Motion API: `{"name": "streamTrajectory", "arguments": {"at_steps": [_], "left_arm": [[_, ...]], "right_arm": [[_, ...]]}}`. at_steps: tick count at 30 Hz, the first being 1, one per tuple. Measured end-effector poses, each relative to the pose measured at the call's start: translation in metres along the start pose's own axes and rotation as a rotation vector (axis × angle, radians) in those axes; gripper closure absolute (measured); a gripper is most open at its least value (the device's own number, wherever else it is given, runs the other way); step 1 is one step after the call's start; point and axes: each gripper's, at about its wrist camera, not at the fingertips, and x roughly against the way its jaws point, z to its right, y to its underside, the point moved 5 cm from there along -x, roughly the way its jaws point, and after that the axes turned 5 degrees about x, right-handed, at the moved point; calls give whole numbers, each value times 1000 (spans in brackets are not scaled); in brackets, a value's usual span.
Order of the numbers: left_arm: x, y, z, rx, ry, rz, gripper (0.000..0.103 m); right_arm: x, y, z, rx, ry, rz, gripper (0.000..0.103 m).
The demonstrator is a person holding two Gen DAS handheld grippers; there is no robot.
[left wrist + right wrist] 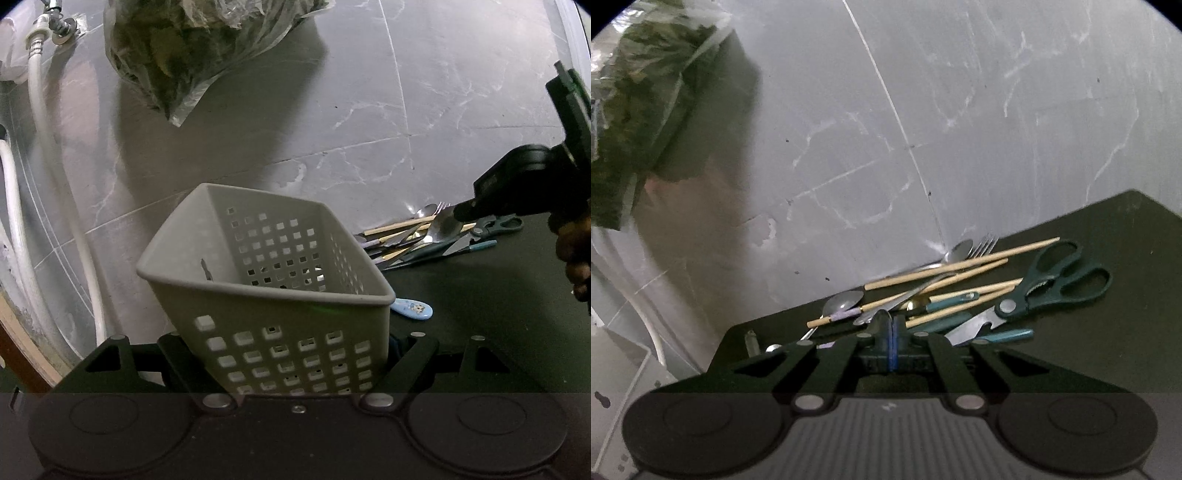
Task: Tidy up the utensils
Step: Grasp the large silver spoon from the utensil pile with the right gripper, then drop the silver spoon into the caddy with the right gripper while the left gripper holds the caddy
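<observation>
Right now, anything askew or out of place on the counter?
Yes. The basket is tilted in the left gripper, not upright, and the light-blue spoon lies alone beside it, apart from the utensil pile.

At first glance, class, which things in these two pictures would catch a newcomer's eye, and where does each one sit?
The perforated grey basket fills the middle of the left view, tilted, gripped by the left tool. To its right, on the dark counter, lies a jumbled pile of chopsticks, spoons and green-handled scissors, where the right tool is shut on a spoon. A bag of leafy greens sits upper left against the marbled wall.
</observation>
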Motion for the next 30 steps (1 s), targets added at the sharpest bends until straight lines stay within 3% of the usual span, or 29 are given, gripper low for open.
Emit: {"name": "streamTrajectory", "arguments": {"at_steps": [19, 24, 30], "left_arm": [[-2, -1, -1, 15, 3, 17, 21], [-2, 0, -1, 14, 6, 23, 21], [-2, 0, -1, 16, 7, 22, 21]], "right_arm": [[49, -35, -46, 325, 55, 88, 103], [81, -54, -70, 400, 21, 142, 103], [135, -84, -113, 479, -106, 277, 103]]}}
